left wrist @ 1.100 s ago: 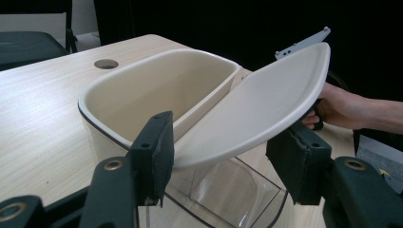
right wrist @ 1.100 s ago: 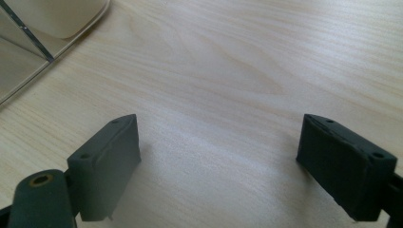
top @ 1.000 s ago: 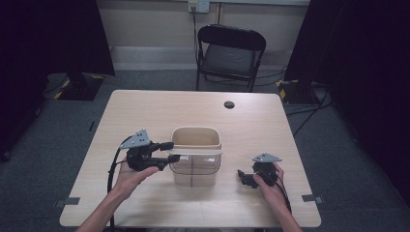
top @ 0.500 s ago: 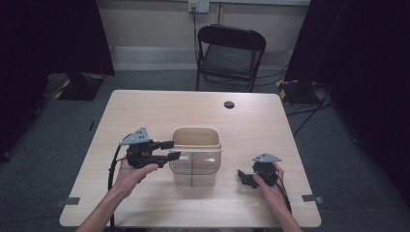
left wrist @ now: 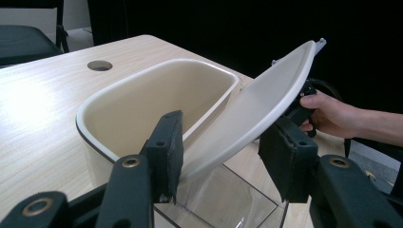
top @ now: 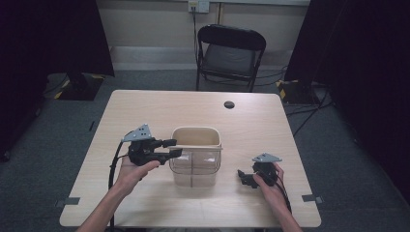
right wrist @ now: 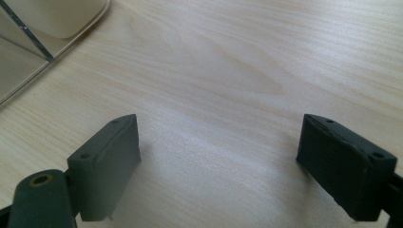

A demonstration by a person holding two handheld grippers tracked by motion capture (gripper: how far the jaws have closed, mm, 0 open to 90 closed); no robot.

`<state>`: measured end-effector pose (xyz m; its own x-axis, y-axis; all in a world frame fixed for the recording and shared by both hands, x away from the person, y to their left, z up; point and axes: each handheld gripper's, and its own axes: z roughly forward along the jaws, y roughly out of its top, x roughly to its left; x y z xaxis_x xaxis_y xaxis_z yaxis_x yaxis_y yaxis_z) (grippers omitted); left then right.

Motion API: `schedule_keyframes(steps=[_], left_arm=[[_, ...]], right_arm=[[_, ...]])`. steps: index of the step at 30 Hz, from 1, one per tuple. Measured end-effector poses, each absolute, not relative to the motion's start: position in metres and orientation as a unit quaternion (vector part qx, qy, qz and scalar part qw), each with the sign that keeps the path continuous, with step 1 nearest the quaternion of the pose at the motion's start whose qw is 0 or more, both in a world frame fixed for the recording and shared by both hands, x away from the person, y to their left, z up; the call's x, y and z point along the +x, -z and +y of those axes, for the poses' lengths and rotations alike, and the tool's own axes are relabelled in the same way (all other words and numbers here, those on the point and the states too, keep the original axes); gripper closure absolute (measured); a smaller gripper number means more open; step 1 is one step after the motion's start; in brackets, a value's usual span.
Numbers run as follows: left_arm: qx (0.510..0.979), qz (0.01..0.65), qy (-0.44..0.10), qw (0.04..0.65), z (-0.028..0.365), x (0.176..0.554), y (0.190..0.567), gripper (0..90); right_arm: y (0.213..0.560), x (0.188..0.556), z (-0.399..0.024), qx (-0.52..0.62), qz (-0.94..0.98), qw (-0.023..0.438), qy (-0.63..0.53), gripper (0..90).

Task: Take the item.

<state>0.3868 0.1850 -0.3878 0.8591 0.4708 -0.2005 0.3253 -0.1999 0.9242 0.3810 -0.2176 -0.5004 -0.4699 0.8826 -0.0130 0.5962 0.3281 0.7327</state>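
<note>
A clear bin (top: 196, 159) with a beige rim stands at the middle of the table. In the left gripper view its beige swing flap (left wrist: 266, 95) is tilted up beside the open mouth of the rim (left wrist: 142, 80). My left gripper (top: 176, 148) is at the bin's left side, and its jaws stand open, one on each side of the flap's lower edge (left wrist: 223, 147). My right gripper (top: 241, 178) rests low on the table to the right of the bin. It is open with bare wood between its pads (right wrist: 218, 156).
A round cable hole (top: 229, 104) lies in the table's far side. Behind the table a black folding chair (top: 231, 53) stands. The bin's corner (right wrist: 28, 33) shows at the upper left of the right gripper view.
My left gripper has edged slightly toward the bin, and the flap's edge now looks a little higher. The right gripper has stayed put.
</note>
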Motion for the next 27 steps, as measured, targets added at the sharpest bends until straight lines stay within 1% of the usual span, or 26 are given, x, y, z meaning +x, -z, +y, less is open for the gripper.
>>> schedule_keyframes(steps=[27], left_arm=[[0.777, 0.262, -0.054, 0.57, 0.1858, 0.3944, 0.3835, 55.2]], right_arm=[[0.5004, 0.381, -0.2176, 0.47, 0.787, 0.211, -0.34, 13.5]])
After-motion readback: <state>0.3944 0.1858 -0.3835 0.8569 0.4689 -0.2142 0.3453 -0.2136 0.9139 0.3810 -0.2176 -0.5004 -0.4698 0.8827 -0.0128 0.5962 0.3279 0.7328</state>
